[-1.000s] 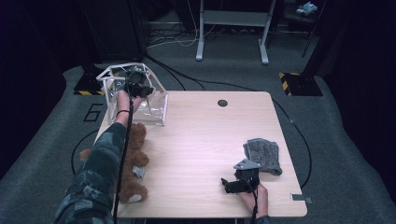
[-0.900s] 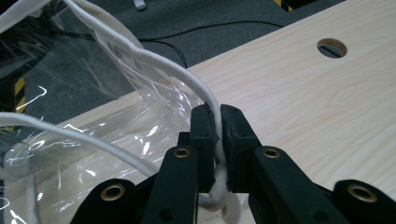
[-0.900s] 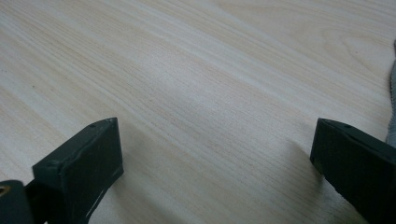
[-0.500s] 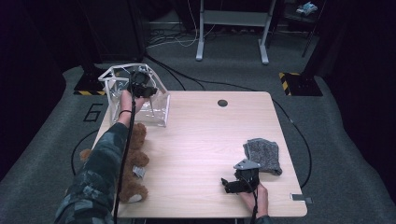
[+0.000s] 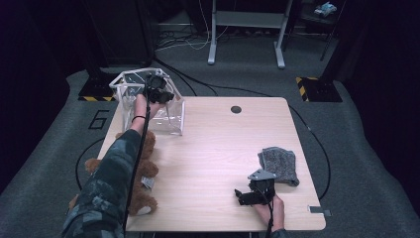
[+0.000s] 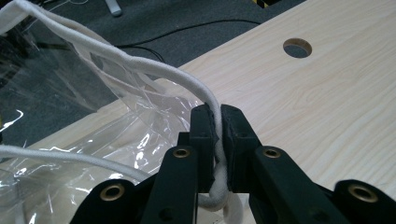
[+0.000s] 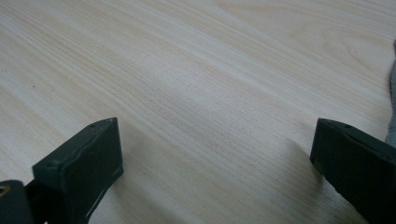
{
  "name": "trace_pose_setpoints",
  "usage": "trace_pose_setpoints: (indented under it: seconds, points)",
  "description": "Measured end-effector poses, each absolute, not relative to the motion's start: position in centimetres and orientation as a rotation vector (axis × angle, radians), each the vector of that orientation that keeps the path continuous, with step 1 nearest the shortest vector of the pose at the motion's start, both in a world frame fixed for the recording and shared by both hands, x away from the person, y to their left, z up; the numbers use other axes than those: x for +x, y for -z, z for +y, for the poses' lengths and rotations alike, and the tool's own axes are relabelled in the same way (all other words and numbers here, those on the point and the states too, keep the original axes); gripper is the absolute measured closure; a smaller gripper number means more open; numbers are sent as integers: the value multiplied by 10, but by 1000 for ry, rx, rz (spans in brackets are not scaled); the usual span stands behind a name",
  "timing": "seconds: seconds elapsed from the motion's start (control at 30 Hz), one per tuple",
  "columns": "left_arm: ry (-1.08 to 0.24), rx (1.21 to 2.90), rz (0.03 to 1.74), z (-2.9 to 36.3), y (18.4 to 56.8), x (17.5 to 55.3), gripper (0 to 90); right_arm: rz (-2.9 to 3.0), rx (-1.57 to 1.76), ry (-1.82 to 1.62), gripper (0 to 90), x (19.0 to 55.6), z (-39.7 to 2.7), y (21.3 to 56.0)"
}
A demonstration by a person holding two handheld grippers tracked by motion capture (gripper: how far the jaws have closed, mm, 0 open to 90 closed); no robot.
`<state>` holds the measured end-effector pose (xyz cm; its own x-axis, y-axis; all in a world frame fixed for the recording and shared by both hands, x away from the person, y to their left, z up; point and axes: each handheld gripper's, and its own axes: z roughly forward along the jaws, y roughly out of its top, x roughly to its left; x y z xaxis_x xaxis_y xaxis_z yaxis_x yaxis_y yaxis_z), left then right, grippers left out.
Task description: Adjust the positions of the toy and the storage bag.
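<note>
While the left tongs (image 6: 217, 126) clench the clear bag's white rim cord (image 6: 154, 70), the right tongs (image 7: 212, 154) rest released.

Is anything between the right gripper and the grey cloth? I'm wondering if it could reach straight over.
Nothing visible. The right gripper rests open on bare table, and the grey cloth lies just beyond it; its edge shows past one jaw.
</note>
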<state>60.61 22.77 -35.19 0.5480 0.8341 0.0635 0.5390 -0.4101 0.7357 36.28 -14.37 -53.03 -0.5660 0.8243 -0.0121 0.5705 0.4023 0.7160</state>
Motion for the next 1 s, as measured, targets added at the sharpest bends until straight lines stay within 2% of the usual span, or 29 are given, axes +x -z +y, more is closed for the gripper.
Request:
trace_pose_setpoints:
  seconds: [0.33,0.7,1.0]
  points:
    - [-550,2133,1061,206,352,607,836,2290,1218,-967,15,363,-143,530]
    - [-516,2141,1025,200,352,605,834,2289,1217,-964,15,362,-143,530]
    - [-473,2193,939,187,350,601,824,2289,1219,-966,15,363,-143,530]
